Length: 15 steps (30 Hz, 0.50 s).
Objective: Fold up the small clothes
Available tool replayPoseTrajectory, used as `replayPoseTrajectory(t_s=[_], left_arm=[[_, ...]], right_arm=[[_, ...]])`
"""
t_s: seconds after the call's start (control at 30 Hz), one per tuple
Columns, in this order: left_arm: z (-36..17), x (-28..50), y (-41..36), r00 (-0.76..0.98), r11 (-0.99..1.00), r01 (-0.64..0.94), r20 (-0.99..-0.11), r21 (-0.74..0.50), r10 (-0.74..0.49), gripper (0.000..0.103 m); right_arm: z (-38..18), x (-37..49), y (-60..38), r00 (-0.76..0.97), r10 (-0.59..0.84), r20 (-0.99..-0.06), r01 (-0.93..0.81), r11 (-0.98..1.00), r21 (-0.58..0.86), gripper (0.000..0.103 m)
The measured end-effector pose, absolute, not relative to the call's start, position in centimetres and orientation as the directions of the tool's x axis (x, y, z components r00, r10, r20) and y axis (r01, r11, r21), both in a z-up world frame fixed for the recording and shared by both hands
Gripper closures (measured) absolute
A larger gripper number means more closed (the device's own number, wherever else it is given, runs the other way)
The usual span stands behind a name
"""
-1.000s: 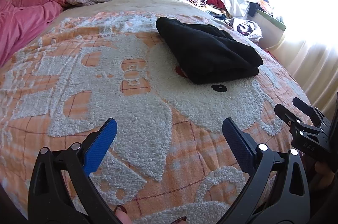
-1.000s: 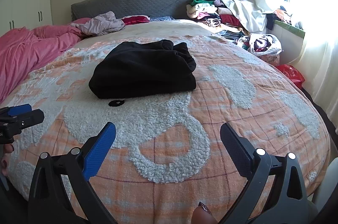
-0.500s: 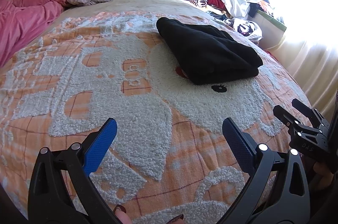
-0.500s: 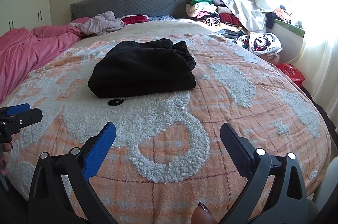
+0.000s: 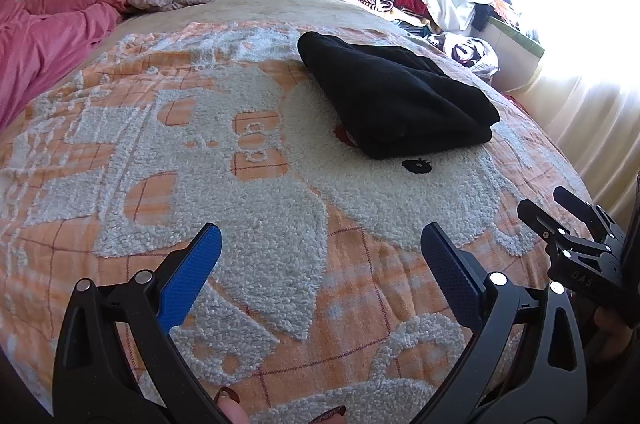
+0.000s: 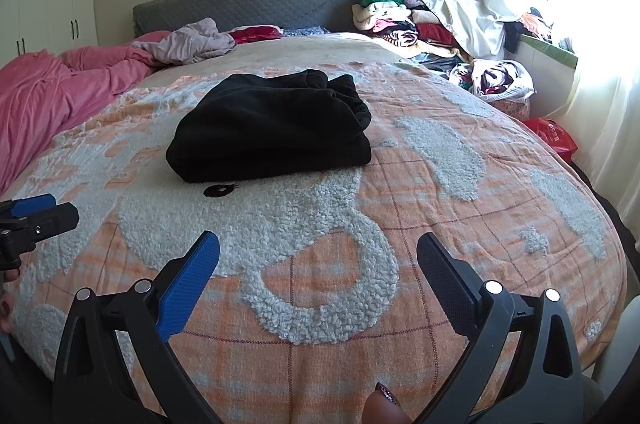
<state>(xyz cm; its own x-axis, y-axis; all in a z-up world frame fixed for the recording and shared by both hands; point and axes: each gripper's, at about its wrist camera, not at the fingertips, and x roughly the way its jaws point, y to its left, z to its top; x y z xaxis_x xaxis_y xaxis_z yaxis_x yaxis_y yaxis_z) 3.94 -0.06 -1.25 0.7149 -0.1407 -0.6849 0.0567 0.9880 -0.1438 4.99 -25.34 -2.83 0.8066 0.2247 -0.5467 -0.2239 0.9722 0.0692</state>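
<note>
Folded black garment (image 5: 394, 100) on an orange-and-white fleece blanket (image 5: 256, 208), both grippers apart from it

The left gripper (image 5: 320, 264) and right gripper (image 6: 318, 266) are each spread wide and empty — blue-padded fingers (image 6: 188, 284) hover over the blanket's near edge, well short of the garment. The garment lies in a compact stack near the bed's middle, just behind a small black mark (image 6: 218, 190) in the pile. Behind: a grey headboard (image 6: 248, 2), a pink duvet (image 6: 52, 92) at left, and a heap of clothes (image 6: 394, 20) at right — probably unsorted, though detail is poor in the glare
</note>
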Motion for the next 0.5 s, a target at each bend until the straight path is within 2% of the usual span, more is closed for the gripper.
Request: replayPoseTrajectory(t_s=[0.5], left_arm=[[-1.32, 3.91, 0.05, 0.712, 0.989, 0.049, -0.69, -0.136, -0.131, 0.009]], right_arm=[[-2.8, 5.01, -25.39, 0.806, 0.225, -0.547, -0.223, 0.972, 0.071, 0.005]])
